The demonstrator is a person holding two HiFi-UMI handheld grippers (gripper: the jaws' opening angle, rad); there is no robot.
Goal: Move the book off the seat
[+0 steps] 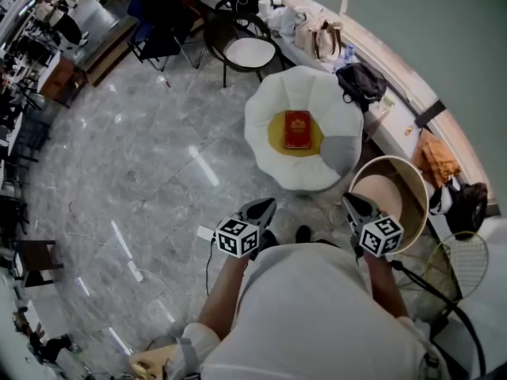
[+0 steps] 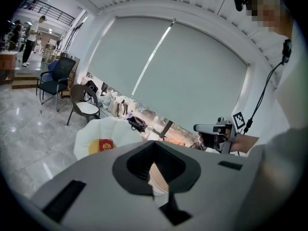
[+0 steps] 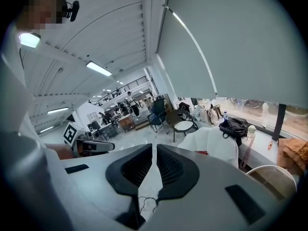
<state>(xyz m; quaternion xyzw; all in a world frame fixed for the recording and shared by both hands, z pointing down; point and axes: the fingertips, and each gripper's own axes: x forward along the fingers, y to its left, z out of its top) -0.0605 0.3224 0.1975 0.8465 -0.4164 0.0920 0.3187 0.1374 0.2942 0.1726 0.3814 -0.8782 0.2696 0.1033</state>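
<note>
A red book (image 1: pixel 298 129) lies flat on a round yellow cushion (image 1: pixel 276 135) in the seat of a white petal-shaped armchair (image 1: pixel 269 109). Both grippers are held in front of the person's chest, well short of the chair. My left gripper (image 1: pixel 257 210) points toward the chair with its jaws shut and nothing in them. My right gripper (image 1: pixel 358 207) is likewise shut and empty, beside the chair's near right corner. In the left gripper view the book (image 2: pixel 106 144) shows beyond the shut jaws. In the right gripper view only a red sliver of the book (image 3: pixel 201 153) shows behind the chair's white back (image 3: pixel 216 146).
A round tan tub-like stool (image 1: pixel 396 192) stands just right of the armchair. A black chair with a white seat (image 1: pixel 249 52) is behind it. A black bag (image 1: pixel 360 80) and other bags sit along the window ledge. A racket (image 1: pixel 463 264) lies at the right. Grey marble floor (image 1: pixel 142 172) spreads to the left.
</note>
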